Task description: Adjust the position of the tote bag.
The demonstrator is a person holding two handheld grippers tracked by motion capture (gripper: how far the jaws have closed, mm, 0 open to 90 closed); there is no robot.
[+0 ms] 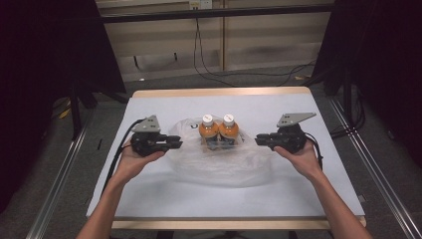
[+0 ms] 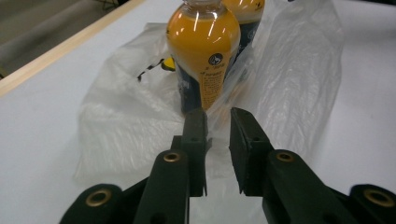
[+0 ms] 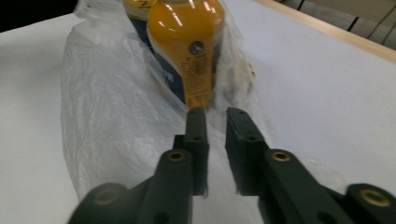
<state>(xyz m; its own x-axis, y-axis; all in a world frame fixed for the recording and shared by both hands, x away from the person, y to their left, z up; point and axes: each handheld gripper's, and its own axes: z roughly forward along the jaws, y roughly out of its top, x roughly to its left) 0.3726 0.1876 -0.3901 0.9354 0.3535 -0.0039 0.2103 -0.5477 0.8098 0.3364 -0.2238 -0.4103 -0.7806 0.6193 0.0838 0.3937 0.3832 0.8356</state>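
Two orange juice bottles (image 1: pixel 218 130) stand side by side inside a clear plastic bag (image 1: pixel 219 167) at mid-table (image 1: pixel 149 199). The left gripper (image 1: pixel 175 144) and right gripper (image 1: pixel 260 140), jaws narrowed, each pinch a film edge of the bag.

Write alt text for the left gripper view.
Two black jaws of the left gripper stand nearly closed on a fold of the clear plastic bag. Just beyond, two orange bottles stand upright in the bag on a white table.
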